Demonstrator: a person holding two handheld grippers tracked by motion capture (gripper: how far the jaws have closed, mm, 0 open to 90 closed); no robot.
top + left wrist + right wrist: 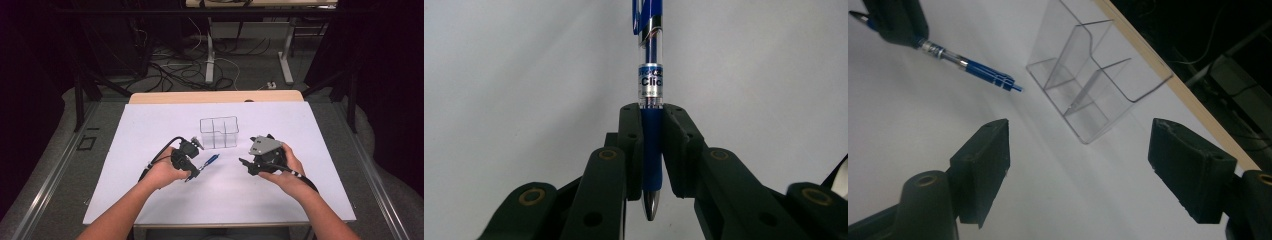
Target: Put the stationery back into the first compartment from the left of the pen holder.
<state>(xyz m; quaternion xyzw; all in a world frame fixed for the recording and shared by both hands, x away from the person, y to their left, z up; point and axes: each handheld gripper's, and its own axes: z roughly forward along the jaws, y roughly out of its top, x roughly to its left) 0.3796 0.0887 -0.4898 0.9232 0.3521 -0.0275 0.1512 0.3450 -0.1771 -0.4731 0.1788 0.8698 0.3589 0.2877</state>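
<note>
A blue click pen (651, 75) is clamped between the jaws of my left gripper (651, 125), its metal tip pointing back toward the camera. From above, the left gripper (194, 170) sits left of centre on the white table with the pen (209, 160) sticking out toward the right. The right gripper view shows the same pen (975, 70) held at its far end. A clear plastic organiser (219, 132) with several compartments stands behind both grippers, also in the right gripper view (1093, 80). My right gripper (1078, 160) is open with nothing between its jaws, and in the high view it (245, 165) sits right of centre.
The white sheet (150, 130) covers the table, with a wooden edge (215, 96) at the back. Beyond it, cables and table legs (210, 60) lie on the floor. Dark frames stand on both sides.
</note>
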